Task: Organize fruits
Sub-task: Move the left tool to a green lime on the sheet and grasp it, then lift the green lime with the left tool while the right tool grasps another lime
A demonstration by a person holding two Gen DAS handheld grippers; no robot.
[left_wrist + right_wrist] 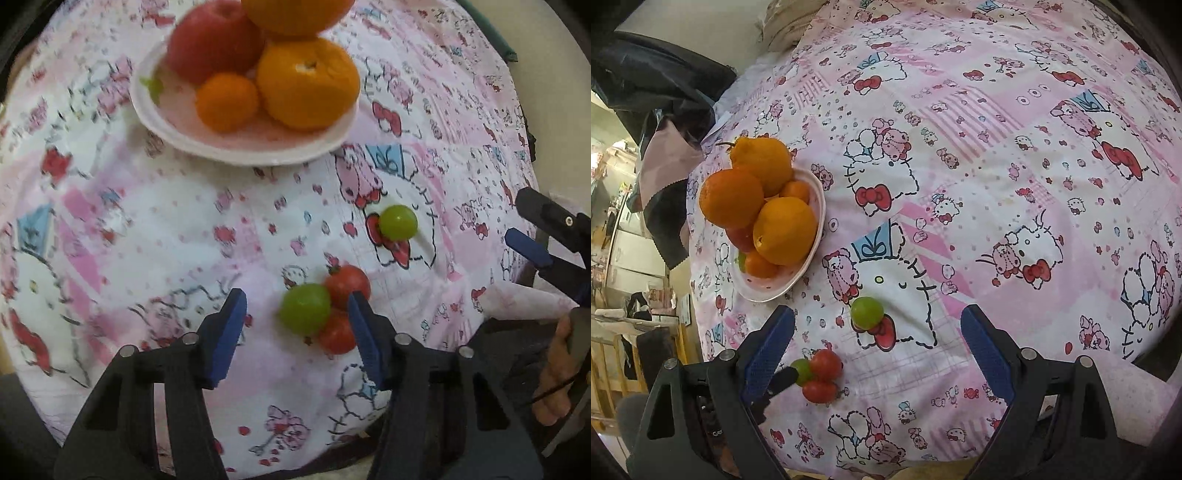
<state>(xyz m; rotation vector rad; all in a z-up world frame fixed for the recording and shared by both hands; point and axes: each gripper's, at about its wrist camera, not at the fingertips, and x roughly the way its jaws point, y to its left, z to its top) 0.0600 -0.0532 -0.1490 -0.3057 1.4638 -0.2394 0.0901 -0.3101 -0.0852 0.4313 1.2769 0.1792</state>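
Big fruit's already piled in the bowl (155,110). Still loose mid-surface: one grape (398,222) alone and a grape-tomato cluster (325,314). Our left claw (295,310) is spread around that cluster; right claw (877,328) is spread, holding nothing.

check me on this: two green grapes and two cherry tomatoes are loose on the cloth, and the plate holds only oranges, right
Not quite. The plate also holds a red apple beside the oranges, as the left wrist view shows. The rest stands: two green grapes and two cherry tomatoes lie loose on the cloth.
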